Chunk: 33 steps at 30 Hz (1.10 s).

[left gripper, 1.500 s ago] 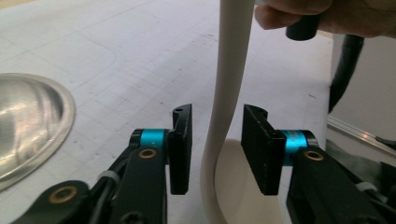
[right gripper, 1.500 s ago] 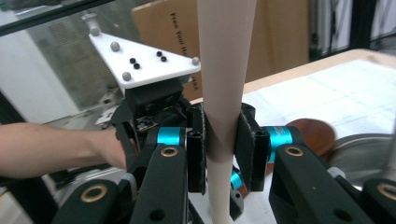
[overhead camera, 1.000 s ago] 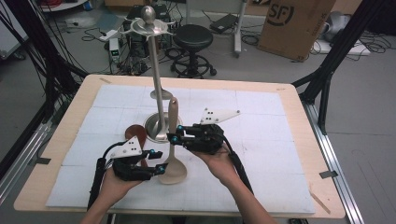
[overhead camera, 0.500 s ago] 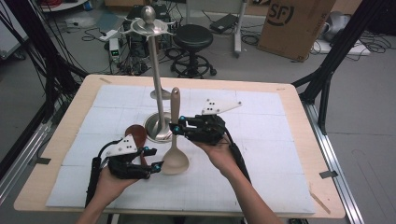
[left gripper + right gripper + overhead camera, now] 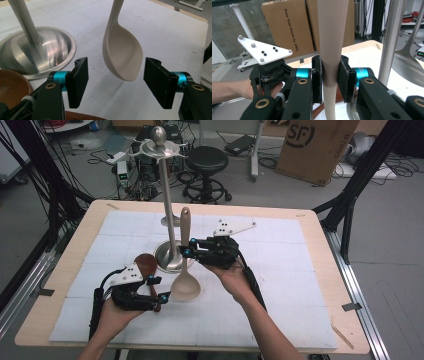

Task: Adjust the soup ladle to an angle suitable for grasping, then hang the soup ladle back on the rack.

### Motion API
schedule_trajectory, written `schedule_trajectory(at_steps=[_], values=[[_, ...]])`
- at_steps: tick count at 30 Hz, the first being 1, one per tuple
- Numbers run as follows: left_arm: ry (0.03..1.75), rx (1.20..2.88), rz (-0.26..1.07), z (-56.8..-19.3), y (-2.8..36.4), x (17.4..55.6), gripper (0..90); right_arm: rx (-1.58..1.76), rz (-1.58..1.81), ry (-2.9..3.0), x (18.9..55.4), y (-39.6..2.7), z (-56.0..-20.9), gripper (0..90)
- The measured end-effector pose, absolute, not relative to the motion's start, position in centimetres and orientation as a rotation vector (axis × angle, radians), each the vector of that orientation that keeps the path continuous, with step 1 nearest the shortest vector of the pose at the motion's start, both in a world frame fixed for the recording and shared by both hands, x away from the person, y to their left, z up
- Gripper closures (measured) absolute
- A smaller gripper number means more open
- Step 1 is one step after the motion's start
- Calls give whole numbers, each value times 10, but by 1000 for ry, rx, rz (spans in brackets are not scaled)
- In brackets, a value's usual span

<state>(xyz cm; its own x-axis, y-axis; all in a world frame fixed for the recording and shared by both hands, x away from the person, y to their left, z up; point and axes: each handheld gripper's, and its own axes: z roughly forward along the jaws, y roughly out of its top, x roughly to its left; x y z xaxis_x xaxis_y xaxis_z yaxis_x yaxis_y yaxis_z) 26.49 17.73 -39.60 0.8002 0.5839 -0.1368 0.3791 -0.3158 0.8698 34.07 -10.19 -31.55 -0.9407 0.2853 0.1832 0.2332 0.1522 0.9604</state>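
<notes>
My right gripper is shut on the handle of a beige plastic spoon and holds it upright, bowl down, just above the mat. In the right gripper view the jaws pinch that handle. My left gripper is open at the front left. The beige spoon's bowl hangs between and just beyond its jaws without touching them. A brown wooden spoon lies beside the left gripper, its bowl next to the stand's base.
A tall metal utensil stand rises from a round base left of the held spoon. A metal spoon hangs from it beside the pole. A white mat covers the table. Cardboard boxes and a stool stand beyond.
The right gripper has lifted the beige spoon from lying on the mat to hanging upright and carried it slightly back. The left gripper has stayed nearly in place.
</notes>
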Motion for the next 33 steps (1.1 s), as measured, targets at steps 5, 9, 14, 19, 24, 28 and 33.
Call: schedule_trajectory(at_steps=[5,9,14,19,24,28,33], values=[[725,1943,248,-396,178,265,346,506,1940,2354,343,-100,-311,757],[725,1943,248,-396,178,265,338,500,1944,2348,344,-99,-305,757],[727,1941,249,-396,179,265,331,491,1945,2341,347,-97,-298,757],[729,1938,246,-396,179,265,321,472,1946,2330,350,-94,-289,757],[732,1936,246,-396,179,266,318,467,1945,2329,354,-90,-281,757],[730,1936,247,-395,179,265,316,452,1948,2320,357,-87,-274,757],[732,1936,248,-395,179,265,315,440,1942,2315,362,-81,-264,756]])
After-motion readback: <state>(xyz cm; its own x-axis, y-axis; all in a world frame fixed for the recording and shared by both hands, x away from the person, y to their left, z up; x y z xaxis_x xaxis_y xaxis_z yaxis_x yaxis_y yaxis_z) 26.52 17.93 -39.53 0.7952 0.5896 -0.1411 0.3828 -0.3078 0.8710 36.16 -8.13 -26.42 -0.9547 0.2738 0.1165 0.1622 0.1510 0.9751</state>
